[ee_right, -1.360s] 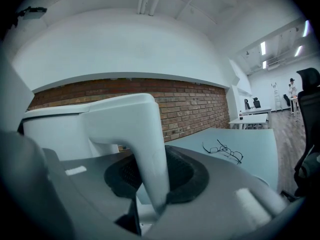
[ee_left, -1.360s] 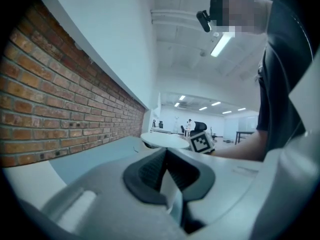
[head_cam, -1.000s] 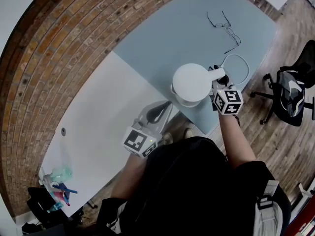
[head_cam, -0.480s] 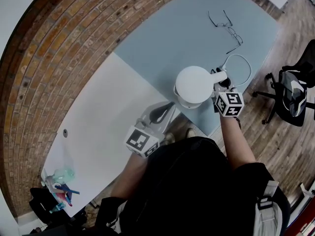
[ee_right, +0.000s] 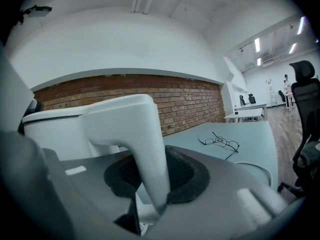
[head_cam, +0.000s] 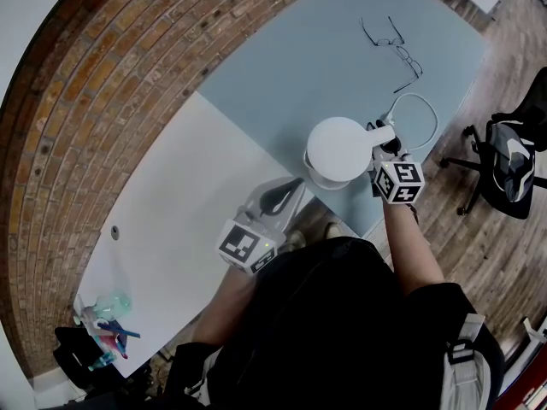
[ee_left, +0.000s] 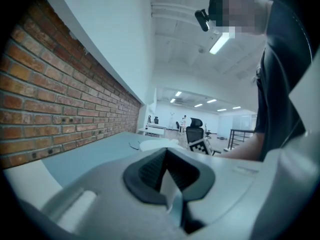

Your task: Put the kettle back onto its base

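Kettle nudged rightward, right tool — still clamped

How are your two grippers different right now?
The right gripper is shut on the handle of the kettle; the left gripper is shut on nothing. The right gripper reaches over the blue table; the left gripper sits at the white table edge. Both carry a cube with square markers.
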A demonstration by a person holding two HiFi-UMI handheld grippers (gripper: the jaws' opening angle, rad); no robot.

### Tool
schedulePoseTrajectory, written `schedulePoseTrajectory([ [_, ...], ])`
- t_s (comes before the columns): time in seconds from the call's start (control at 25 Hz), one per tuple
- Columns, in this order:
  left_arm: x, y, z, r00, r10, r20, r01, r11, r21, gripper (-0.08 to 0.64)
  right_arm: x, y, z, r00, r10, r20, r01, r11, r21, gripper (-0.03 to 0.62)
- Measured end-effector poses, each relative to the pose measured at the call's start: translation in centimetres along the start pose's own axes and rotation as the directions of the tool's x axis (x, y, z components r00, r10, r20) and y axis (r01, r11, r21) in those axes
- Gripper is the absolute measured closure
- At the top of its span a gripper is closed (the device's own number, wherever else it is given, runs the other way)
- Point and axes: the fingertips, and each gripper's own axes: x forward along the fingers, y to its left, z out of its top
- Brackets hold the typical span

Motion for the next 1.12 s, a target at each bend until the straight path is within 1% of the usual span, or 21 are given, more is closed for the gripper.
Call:
schedulePoseTrajectory([
  [0.16, 0.2, -0.1, 0.0, 1.000, -0.004, -0.004, 0.004, 1.000, 0.000, 0.557, -0.3, 0.2, 0.0, 1.000, 0.011, -0.003, -0.011, 1.000, -0.006, 0.499],
  [0.36, 0.5, -0.2, 0.0, 1.000, -0.013, -0.006, 0.013, 1.000, 0.001, 0.557, -0.8, -0.3, -0.3, 1.000, 0.006, -0.001, -0.006, 1.000, 0.006, 0.500],
  [0.56, 0.6, -0.2, 0.0, 1.000, -0.019, -0.008, 0.019, 1.000, 0.001, 0.557, -0.5, -0.3, -0.1, 1.000, 0.001, 0.008, -0.001, 1.000, -0.001, 0.500],
  [0.8, 0.3, 0.1, 0.0, 1.000, -0.009, -0.012, 0.009, 1.000, 0.001, 0.557, 0.3, 0.2, -1.1, 1.000, -0.002, -0.016, 0.002, 1.000, -0.022, 0.500],
  [1.12, 0.0, 0.6, -0.2, 1.000, -0.002, -0.010, 0.002, 1.000, -0.005, 0.557, 0.6, 0.3, -1.1, 1.000, -0.005, -0.001, 0.005, 1.000, -0.030, 0.497],
])
